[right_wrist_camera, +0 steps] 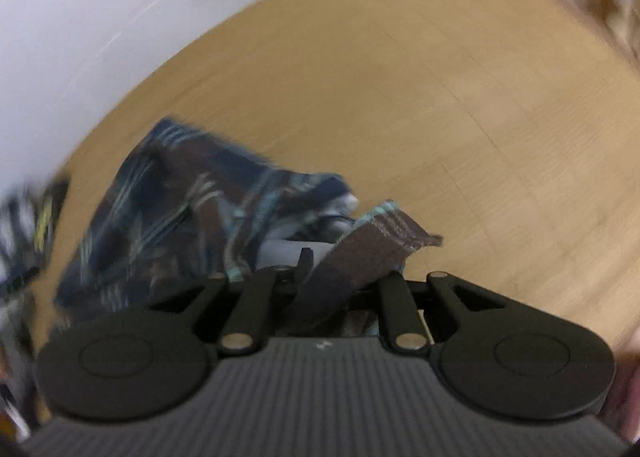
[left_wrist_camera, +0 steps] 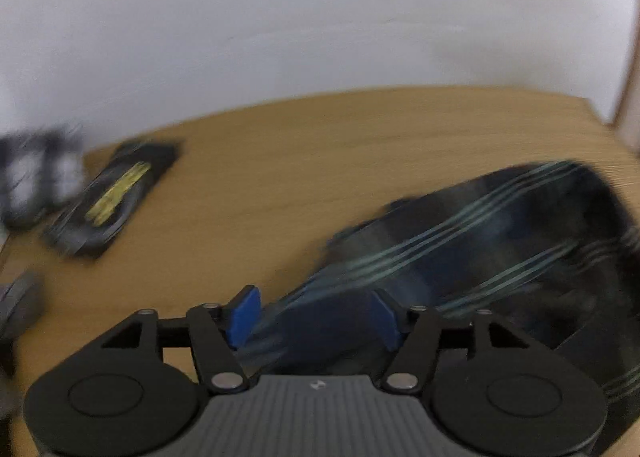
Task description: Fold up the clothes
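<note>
Each tool has a grey ribbed body with a small pale logo at its front edge, flanked by two round black discs. Black link arms with silver rivets run forward to the fingers. The left tongs point(left_wrist_camera: 316, 317) carry blue pads point(left_wrist_camera: 244, 315); the right tongs point(right_wrist_camera: 340, 269) show black.

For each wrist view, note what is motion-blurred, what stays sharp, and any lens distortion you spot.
Left wrist view: the plaid garment and the dark folded item smear; the left gripper housing stays sharp; the table edge bows. Right wrist view: cloth streaks at left, the strip in the right gripper reads clearer.
</note>
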The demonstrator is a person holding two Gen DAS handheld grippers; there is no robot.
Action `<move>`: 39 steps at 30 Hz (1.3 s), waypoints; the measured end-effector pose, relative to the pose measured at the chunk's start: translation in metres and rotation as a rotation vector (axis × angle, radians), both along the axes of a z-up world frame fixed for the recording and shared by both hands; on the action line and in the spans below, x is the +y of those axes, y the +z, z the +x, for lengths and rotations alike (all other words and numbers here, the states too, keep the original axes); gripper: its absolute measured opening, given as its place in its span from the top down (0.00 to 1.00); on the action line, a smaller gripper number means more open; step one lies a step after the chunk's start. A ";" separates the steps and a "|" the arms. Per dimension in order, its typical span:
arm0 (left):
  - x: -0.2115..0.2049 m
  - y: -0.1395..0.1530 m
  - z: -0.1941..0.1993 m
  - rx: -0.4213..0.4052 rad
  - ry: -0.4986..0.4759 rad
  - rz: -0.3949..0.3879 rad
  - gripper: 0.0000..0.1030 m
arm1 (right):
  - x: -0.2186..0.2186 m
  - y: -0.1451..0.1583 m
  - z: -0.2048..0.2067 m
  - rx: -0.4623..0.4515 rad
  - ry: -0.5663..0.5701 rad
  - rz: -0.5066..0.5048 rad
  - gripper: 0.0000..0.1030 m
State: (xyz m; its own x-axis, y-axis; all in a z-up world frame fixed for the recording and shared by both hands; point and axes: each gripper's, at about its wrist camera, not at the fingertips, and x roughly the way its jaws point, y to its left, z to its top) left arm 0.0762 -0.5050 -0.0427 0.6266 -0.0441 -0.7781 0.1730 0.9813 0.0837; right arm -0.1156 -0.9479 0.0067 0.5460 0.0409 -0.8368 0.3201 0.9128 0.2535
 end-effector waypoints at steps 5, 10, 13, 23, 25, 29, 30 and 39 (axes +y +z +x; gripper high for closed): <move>0.049 -0.021 -0.001 0.066 0.077 -0.047 0.37 | 0.018 0.019 0.019 0.088 0.123 -0.179 0.84; 0.057 -0.043 0.000 0.107 0.034 -0.103 0.34 | -0.008 0.010 -0.017 0.058 -0.191 0.136 0.83; 0.055 -0.054 0.001 0.123 -0.027 -0.112 0.33 | -0.013 0.018 -0.057 -0.044 -0.378 0.292 0.80; 0.036 -0.064 0.012 0.105 -0.145 -0.130 0.26 | 0.082 0.059 -0.087 -0.050 -0.175 -0.018 0.31; 0.037 -0.062 0.010 0.100 -0.155 -0.147 0.26 | 0.096 0.060 -0.101 -0.129 -0.216 -0.079 0.00; 0.046 -0.059 0.004 0.092 -0.172 -0.167 0.26 | 0.123 0.066 -0.119 -0.282 -0.281 -0.168 0.00; 0.048 -0.057 0.002 0.089 -0.173 -0.169 0.26 | 0.123 0.068 -0.117 -0.311 -0.262 -0.148 0.00; 0.056 -0.045 -0.017 0.038 -0.104 -0.133 0.26 | 0.194 0.045 0.016 -0.259 0.320 -0.349 0.00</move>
State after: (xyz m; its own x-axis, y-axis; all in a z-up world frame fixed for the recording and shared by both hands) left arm 0.0593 -0.4486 -0.0880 0.5836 -0.2110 -0.7842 0.2747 0.9600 -0.0539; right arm -0.1001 -0.7543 0.0516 0.7423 -0.0174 -0.6698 -0.0206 0.9986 -0.0487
